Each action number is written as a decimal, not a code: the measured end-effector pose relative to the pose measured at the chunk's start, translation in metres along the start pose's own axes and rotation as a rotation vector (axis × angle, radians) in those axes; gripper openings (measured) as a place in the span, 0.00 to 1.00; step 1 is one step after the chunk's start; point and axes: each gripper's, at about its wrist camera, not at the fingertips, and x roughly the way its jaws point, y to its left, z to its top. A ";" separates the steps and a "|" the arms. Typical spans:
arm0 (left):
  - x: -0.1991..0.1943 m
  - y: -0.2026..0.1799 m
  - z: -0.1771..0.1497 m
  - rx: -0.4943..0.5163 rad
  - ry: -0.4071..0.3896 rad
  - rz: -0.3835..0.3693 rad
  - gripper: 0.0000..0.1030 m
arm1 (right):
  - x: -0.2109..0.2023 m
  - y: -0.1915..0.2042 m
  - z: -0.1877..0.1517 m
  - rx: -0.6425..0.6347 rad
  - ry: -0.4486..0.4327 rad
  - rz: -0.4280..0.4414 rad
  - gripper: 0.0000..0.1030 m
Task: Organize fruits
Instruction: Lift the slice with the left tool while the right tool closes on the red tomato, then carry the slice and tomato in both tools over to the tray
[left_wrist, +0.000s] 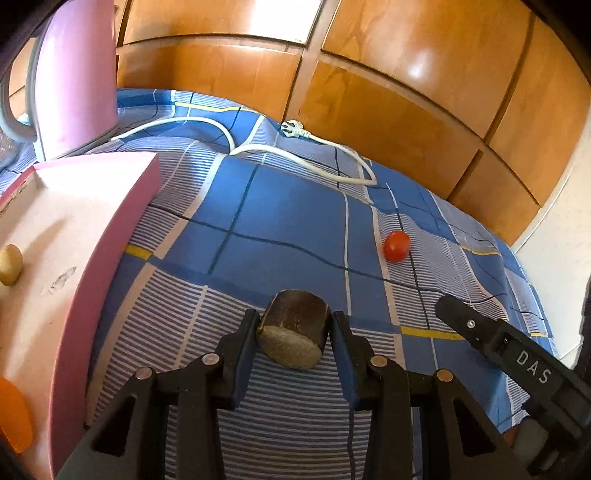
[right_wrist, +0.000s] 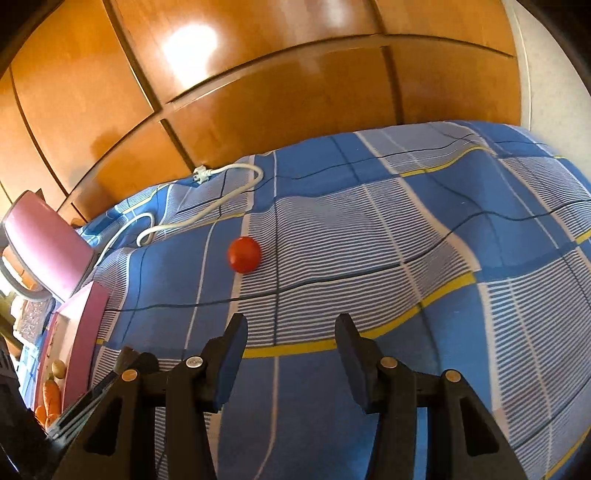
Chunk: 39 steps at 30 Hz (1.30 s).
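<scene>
Left wrist view: the left gripper (left_wrist: 294, 334) sits at lower centre, its fingers (left_wrist: 245, 354) narrowed onto a brown cylindrical piece (left_wrist: 293, 330) with a cut, flat end; both pads press its sides. A pink box (left_wrist: 110, 236) fills the left of the frame, with a small tan item (left_wrist: 10, 264) and an orange item (left_wrist: 13, 419) inside. A red tomato (left_wrist: 396, 246) lies on the blue checked bedsheet (left_wrist: 288, 214) at centre right. A white power cord (left_wrist: 325, 170) runs across the upper centre.

Right wrist view: the right gripper (right_wrist: 291, 354) hovers above the bedsheet, fingers (right_wrist: 232, 354) moderately apart with nothing between them. The tomato lies ahead, upper left of the fingers.
</scene>
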 end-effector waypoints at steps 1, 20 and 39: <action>0.000 0.000 0.000 0.002 0.000 0.002 0.37 | 0.001 0.004 0.001 -0.011 0.000 0.006 0.49; 0.000 0.002 -0.001 -0.003 -0.007 -0.006 0.37 | 0.065 0.040 0.041 -0.101 0.036 -0.037 0.45; 0.000 0.004 0.000 -0.015 -0.006 -0.019 0.36 | 0.031 0.027 0.010 -0.096 0.070 -0.062 0.26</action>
